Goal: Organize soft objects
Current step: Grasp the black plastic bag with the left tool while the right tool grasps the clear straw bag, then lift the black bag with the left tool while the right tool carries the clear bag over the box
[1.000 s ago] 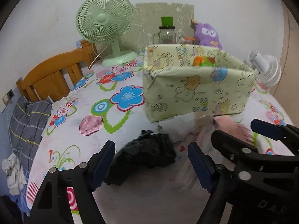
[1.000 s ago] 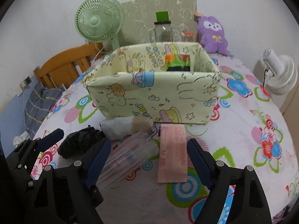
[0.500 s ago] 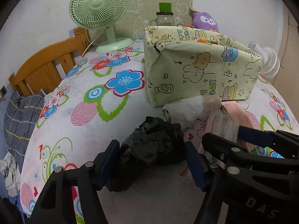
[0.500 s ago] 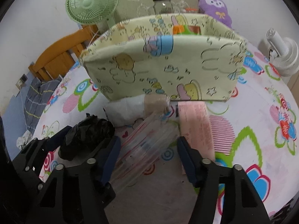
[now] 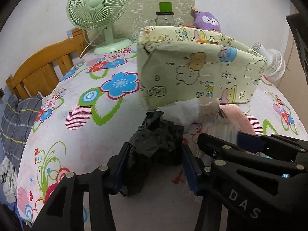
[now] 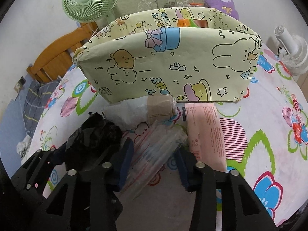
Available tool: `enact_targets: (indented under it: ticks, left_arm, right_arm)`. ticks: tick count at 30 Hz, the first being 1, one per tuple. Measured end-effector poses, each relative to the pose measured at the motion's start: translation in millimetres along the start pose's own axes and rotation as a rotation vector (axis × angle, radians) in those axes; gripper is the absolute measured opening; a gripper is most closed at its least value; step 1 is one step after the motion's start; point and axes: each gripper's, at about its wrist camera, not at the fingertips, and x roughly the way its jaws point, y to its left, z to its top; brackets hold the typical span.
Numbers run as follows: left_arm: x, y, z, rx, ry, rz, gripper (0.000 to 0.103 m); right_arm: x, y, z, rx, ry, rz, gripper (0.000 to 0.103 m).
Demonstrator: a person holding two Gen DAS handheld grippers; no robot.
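Observation:
A crumpled black plastic bag [image 5: 156, 146] lies on the flowered tablecloth. My left gripper [image 5: 154, 165] is open, its jaws either side of the bag, touching or nearly so. A clear plastic bag [image 6: 156, 154] lies between the open jaws of my right gripper [image 6: 154, 159]. A white roll with a tan band [image 6: 138, 113] and a pink packet [image 6: 204, 134] lie in front of the yellow cartoon-print fabric box [image 6: 165, 65]. The black bag also shows in the right wrist view [image 6: 94, 136].
A green fan [image 5: 96, 7], a jar with a green lid [image 5: 165, 17] and a purple plush [image 5: 207, 20] stand behind the box. A white fan [image 6: 294, 55] is at the right. A wooden chair back [image 5: 38, 71] is beyond the left table edge.
Both grippers have moved forward and down toward the table. The left jaws now straddle the black bag and the right jaws straddle the clear bag. Both jaws have narrowed.

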Motion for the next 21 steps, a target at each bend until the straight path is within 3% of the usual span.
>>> enact_targets:
  ticks: [4,21]
  left_arm:
    - [-4,-3,0,-0.009,-0.005,-0.047,0.047]
    - [-27,-24,7,-0.016,-0.03,-0.07,0.046]
  right_arm:
    - [-5,-1,0,-0.009,-0.016,0.016,0.026]
    - [-35,-14,1,-0.017,-0.081,0.027,0.016]
